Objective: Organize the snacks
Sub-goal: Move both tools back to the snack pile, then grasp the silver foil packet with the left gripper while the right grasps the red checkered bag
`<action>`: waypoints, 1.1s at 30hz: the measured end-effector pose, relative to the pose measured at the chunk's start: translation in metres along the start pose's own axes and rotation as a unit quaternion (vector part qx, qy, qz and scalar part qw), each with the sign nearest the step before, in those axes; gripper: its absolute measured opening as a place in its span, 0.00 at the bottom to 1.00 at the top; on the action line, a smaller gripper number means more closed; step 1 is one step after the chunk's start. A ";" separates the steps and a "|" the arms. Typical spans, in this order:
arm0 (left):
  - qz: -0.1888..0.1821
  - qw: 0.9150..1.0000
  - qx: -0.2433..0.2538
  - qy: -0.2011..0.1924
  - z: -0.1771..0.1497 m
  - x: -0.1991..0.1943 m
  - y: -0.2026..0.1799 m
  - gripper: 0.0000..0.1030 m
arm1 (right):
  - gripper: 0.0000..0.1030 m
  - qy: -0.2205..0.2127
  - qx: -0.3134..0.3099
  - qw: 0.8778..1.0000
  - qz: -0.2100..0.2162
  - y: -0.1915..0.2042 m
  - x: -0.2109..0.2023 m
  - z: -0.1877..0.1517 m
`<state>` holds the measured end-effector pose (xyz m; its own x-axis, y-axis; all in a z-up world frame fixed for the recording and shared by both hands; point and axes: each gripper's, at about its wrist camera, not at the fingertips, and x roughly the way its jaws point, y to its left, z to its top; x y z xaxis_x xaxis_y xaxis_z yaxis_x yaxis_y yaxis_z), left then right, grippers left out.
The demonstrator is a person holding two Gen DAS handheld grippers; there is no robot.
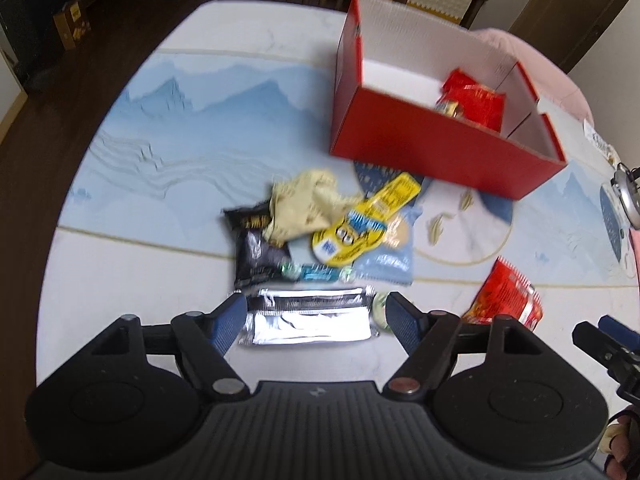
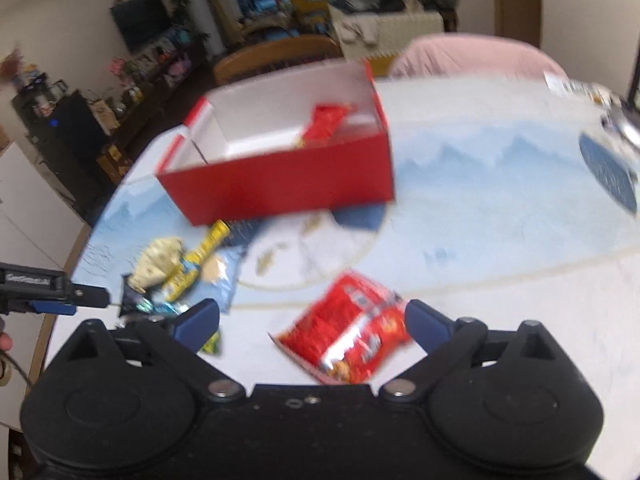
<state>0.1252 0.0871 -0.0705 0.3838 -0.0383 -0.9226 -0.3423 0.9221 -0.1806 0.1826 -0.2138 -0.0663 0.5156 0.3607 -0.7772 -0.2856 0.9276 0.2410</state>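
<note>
Left wrist view: my left gripper (image 1: 316,318) points steeply down at the table (image 1: 120,264), its jaws well apart. A silver foil packet (image 1: 308,316) lies flat between the blue pads; I see a gap at each end and no pad pressing on it, so nothing is gripped. Just beyond it sits a heap of snacks: a black packet (image 1: 256,248), a crumpled cream wrapper (image 1: 304,204), a yellow packet (image 1: 364,220) and a pale blue packet (image 1: 390,256) beneath it. A red snack bag (image 1: 506,300) lies apart to the right, near the tip of my right gripper (image 1: 612,340) at the frame edge. The red box (image 1: 440,148) stands open further back, with one red packet (image 1: 474,100) inside its large compartment.

Right wrist view: the picture is blurred. The right gripper (image 2: 312,320) has its jaws spread wide. The red snack bag (image 2: 352,328) lies on the table (image 2: 520,300) between them; the right pad looks just beside its edge, the left pad is clear, and I judge it not held. The red box (image 2: 288,184) stands beyond, the snack heap (image 2: 176,276) to the left, and my left gripper (image 2: 60,296) enters from the left edge.
</note>
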 end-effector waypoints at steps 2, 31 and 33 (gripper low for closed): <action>0.002 1.000 0.006 0.005 -0.001 0.005 0.003 0.74 | 0.97 0.014 0.016 1.000 -0.012 -0.008 0.009 -0.008; -0.005 0.890 0.447 0.090 -0.022 0.091 -0.042 0.73 | 0.92 0.086 0.073 0.993 -0.022 -0.017 0.071 -0.008; -0.006 0.888 0.449 0.095 -0.022 0.093 -0.044 0.73 | 0.92 0.087 0.074 0.993 -0.023 -0.019 0.073 -0.006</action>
<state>0.1570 0.0345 -0.1561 0.2018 -0.0349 -0.9788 0.5165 0.8529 0.0761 0.2209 -0.2057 -0.1315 0.3749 0.3082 -0.8744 -0.1362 0.9512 0.2769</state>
